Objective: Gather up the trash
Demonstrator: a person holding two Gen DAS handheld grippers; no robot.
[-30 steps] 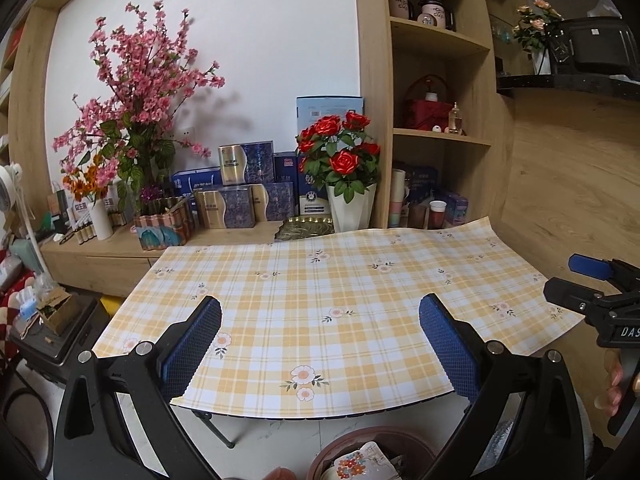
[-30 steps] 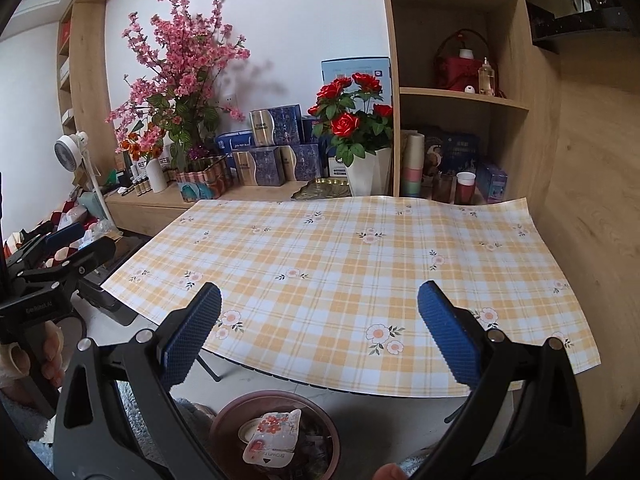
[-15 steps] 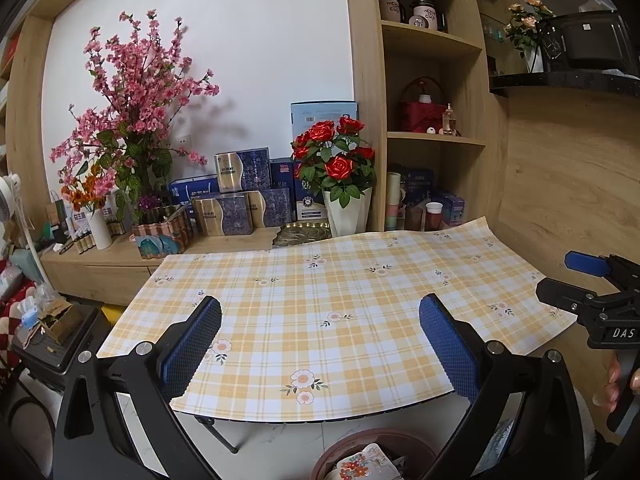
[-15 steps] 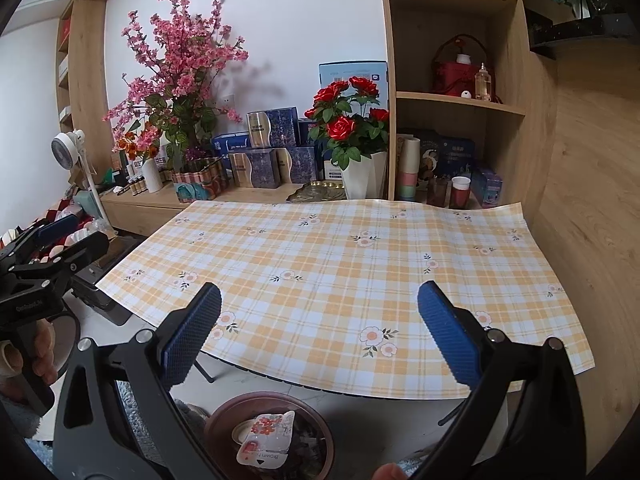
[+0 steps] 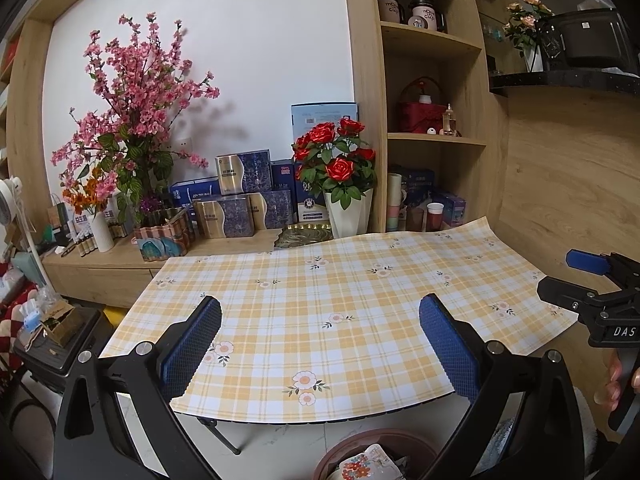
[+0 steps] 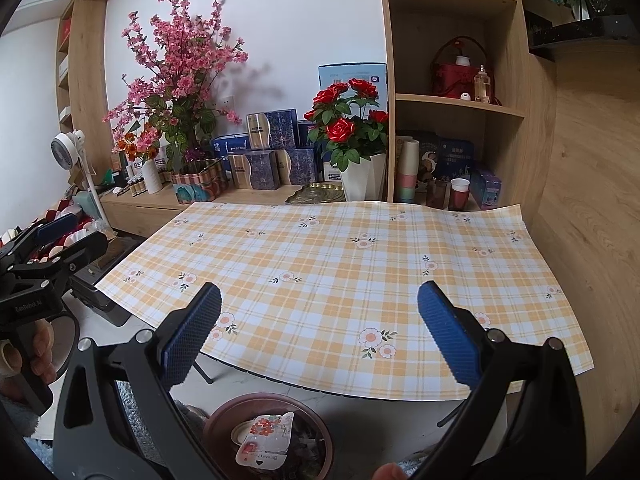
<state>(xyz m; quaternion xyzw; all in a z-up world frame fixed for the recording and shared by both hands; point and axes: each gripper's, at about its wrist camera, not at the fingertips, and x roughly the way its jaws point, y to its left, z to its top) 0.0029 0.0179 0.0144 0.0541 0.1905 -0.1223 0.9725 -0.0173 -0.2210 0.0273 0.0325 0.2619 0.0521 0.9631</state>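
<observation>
A brown round trash bin (image 6: 216, 432) stands on the floor below the table's near edge, with a white flower-printed wrapper (image 6: 266, 438) and other scraps inside. It also shows in the left wrist view (image 5: 384, 438). My left gripper (image 5: 320, 344) is open and empty, held over the near edge of the table (image 5: 320, 280) with its yellow plaid cloth. My right gripper (image 6: 318, 334) is open and empty too, above the bin. Each gripper shows at the side of the other's view: the right gripper (image 5: 576, 280), the left gripper (image 6: 68, 232). I see no loose trash on the cloth.
Behind the table a low wooden sideboard (image 6: 160, 204) holds a red rose pot (image 6: 352, 136), pink blossoms (image 6: 176, 80), blue gift boxes (image 6: 272, 144) and a gold tray (image 6: 316, 194). Shelves (image 6: 460, 100) stand at back right with cups. A wooden wall runs along the right. A fan (image 6: 66, 148) stands left.
Both grippers have drifted back and slightly upward, so the table sits a little farther off. Both stay open and empty.
</observation>
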